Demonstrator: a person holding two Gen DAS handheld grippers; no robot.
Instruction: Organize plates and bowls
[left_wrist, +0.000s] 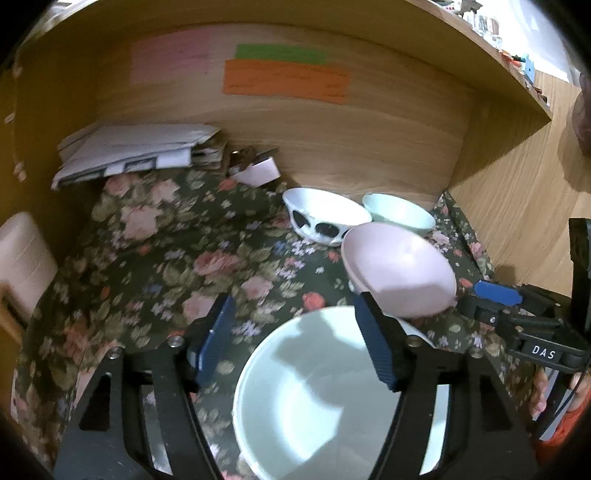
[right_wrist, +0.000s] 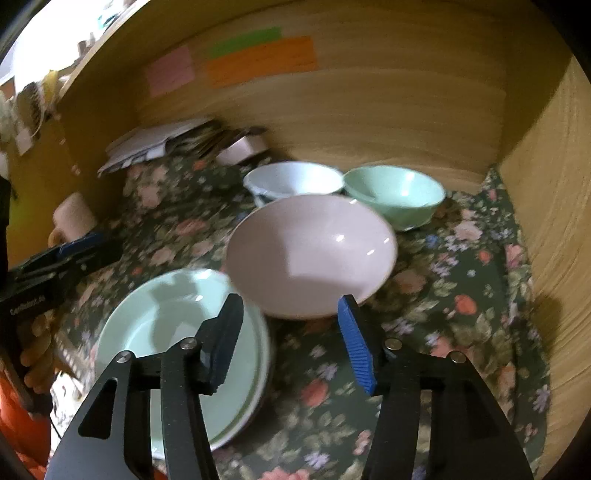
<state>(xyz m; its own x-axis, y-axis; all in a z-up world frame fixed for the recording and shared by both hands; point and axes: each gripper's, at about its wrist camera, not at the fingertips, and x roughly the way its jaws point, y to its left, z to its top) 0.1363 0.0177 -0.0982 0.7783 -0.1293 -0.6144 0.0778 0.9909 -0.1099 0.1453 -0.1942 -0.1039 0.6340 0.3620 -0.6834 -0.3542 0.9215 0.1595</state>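
A pale green plate (left_wrist: 314, 398) lies on the floral cloth (left_wrist: 166, 240), on top of at least one more plate (right_wrist: 255, 391). My left gripper (left_wrist: 295, 343) hovers over it, open, with nothing between its pads. A pink bowl (right_wrist: 314, 254) stands just past the plates, its near side over their rim. My right gripper (right_wrist: 291, 341) is open in front of this bowl, and its pads do not press on it. Behind stand a white bowl with black marks (left_wrist: 321, 218) and a mint green bowl (right_wrist: 395, 195), side by side. Each gripper shows at the edge of the other's view.
Wooden walls (right_wrist: 546, 206) enclose the cloth at the back and on both sides. A stack of papers (left_wrist: 136, 151) and a small pink box (left_wrist: 258, 171) lie at the back left. A cream mug (right_wrist: 72, 218) stands at the left. Coloured notes (left_wrist: 284, 79) stick to the back wall.
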